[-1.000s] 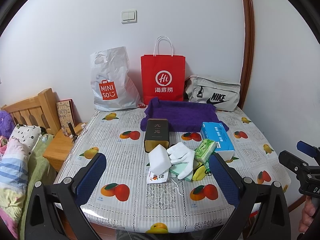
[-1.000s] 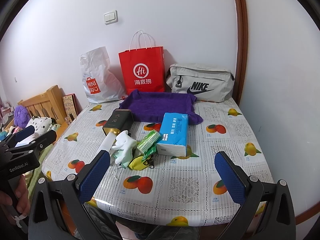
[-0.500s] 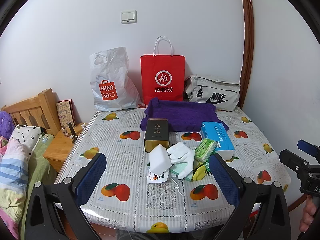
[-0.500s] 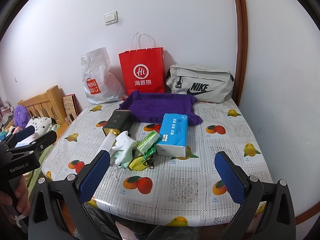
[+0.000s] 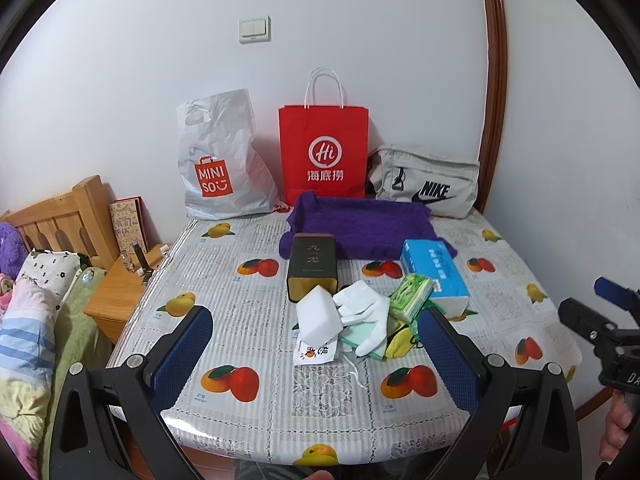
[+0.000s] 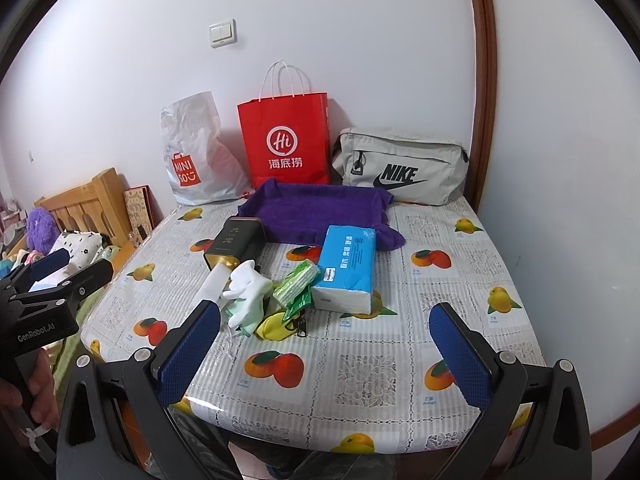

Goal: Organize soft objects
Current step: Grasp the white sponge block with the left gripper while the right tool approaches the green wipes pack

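A heap of soft items lies mid-table: a white sponge [image 5: 318, 314], white gloves [image 5: 366, 312], a green tissue pack [image 5: 411, 295], a blue tissue pack [image 5: 434, 272] and a yellow pouch [image 5: 398, 342]. Behind them a purple towel [image 5: 360, 224] lines a tray. My left gripper [image 5: 320, 350] hovers open over the near edge, empty. My right gripper [image 6: 324, 348] is open too, nothing between its fingers. In the right wrist view the gloves [image 6: 246, 288], green pack [image 6: 296, 282], blue pack [image 6: 348, 266] and towel [image 6: 316, 210] show ahead.
A dark tin box [image 5: 312, 266] stands behind the sponge. Against the wall stand a white Miniso bag [image 5: 218, 168], a red paper bag [image 5: 323, 152] and a grey Nike bag [image 5: 426, 184]. A wooden nightstand [image 5: 116, 292] and a bed are at the left.
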Demonstrator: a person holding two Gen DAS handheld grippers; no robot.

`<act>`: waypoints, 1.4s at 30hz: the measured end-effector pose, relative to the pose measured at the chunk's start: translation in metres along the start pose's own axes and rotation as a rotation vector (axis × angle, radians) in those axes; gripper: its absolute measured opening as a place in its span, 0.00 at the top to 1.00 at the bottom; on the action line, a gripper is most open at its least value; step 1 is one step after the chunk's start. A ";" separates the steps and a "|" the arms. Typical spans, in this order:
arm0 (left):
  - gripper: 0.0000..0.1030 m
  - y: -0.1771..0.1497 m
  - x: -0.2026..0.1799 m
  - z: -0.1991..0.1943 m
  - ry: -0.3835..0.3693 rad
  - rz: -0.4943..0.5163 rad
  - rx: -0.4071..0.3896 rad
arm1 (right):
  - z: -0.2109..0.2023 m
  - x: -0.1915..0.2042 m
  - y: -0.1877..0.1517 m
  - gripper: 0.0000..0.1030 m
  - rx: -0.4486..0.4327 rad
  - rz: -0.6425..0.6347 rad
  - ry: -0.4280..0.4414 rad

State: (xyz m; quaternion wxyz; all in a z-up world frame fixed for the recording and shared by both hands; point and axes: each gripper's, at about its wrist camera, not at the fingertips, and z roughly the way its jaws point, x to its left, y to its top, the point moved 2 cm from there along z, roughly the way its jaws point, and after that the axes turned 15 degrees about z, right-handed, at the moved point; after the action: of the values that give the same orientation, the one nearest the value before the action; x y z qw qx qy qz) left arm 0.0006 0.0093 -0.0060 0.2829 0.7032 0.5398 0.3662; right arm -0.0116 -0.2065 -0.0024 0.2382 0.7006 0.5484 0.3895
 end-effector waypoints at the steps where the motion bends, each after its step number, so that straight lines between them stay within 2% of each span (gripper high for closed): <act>1: 0.00 -0.001 0.000 0.003 0.000 0.005 0.005 | 0.001 0.001 0.000 0.00 -0.002 -0.002 -0.001; 5: 0.00 -0.005 -0.002 0.018 -0.023 0.012 0.022 | 0.007 0.000 -0.003 0.00 -0.002 -0.003 -0.007; 9: 0.00 -0.012 0.002 0.039 0.031 0.024 0.060 | 0.020 -0.005 -0.004 0.00 0.016 0.009 -0.018; 12: 0.00 -0.018 0.002 0.058 0.039 0.028 0.101 | 0.033 -0.010 -0.007 0.00 0.039 0.025 -0.014; 18: 0.00 -0.035 0.002 0.098 -0.027 0.005 0.190 | 0.062 -0.017 -0.016 0.00 0.081 0.034 -0.013; 23: 0.00 -0.049 0.004 0.130 -0.071 -0.026 0.227 | 0.088 -0.020 -0.025 0.00 0.113 0.029 -0.012; 28: 0.00 -0.049 0.001 0.155 -0.150 -0.024 0.210 | 0.109 -0.025 -0.032 0.00 0.146 0.037 -0.010; 34: 0.00 -0.039 0.000 0.181 -0.207 -0.021 0.187 | 0.132 -0.028 -0.040 0.00 0.183 0.030 -0.021; 39: 0.00 -0.040 0.003 0.208 -0.241 -0.035 0.218 | 0.148 -0.034 -0.044 0.00 0.217 0.040 -0.046; 41: 0.05 -0.043 0.005 0.216 -0.254 -0.044 0.224 | 0.152 -0.037 -0.045 0.00 0.224 0.045 -0.050; 42: 0.10 -0.045 0.006 0.220 -0.274 -0.052 0.221 | 0.154 -0.038 -0.045 0.00 0.228 0.046 -0.051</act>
State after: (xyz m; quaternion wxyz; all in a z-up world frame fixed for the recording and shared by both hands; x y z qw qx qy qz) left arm 0.1575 0.0258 -0.1662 0.2842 0.7592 0.5512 0.1978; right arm 0.0833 -0.2151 -0.1373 0.1617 0.7453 0.5666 0.3120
